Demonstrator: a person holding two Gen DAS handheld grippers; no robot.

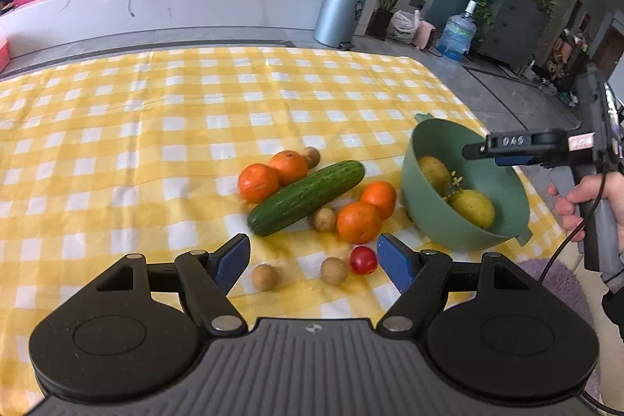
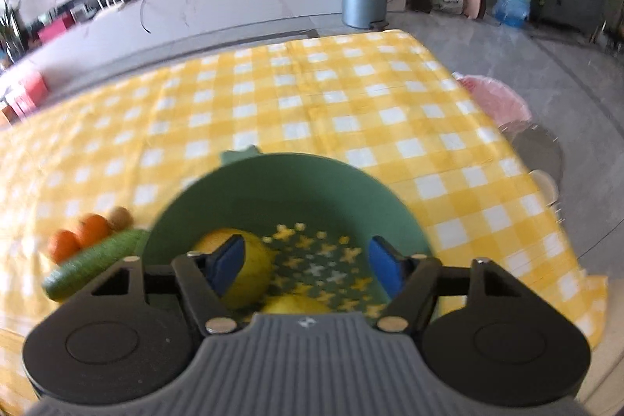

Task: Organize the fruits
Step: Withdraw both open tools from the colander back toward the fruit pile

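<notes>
The left gripper (image 1: 312, 256) hangs released and empty over loose fruit on the checked cloth (image 1: 156, 143), with four oranges (image 1: 358, 222) beside a cucumber (image 1: 307, 197). Further right, the green bowl (image 1: 507, 232) holds two yellow fruits (image 1: 472, 207); the right gripper (image 2: 306, 266) hovers above it, unclenched and empty. Sorting appears partly done, so the next move calls for closing on a loose fruit.

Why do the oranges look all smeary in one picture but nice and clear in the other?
Right wrist view: motion blur smears the oranges, cucumber and tablecloth. Left wrist view: sharp, with oranges and cucumber crisp. Both views: the fisheye lens bends the table edges.
</notes>
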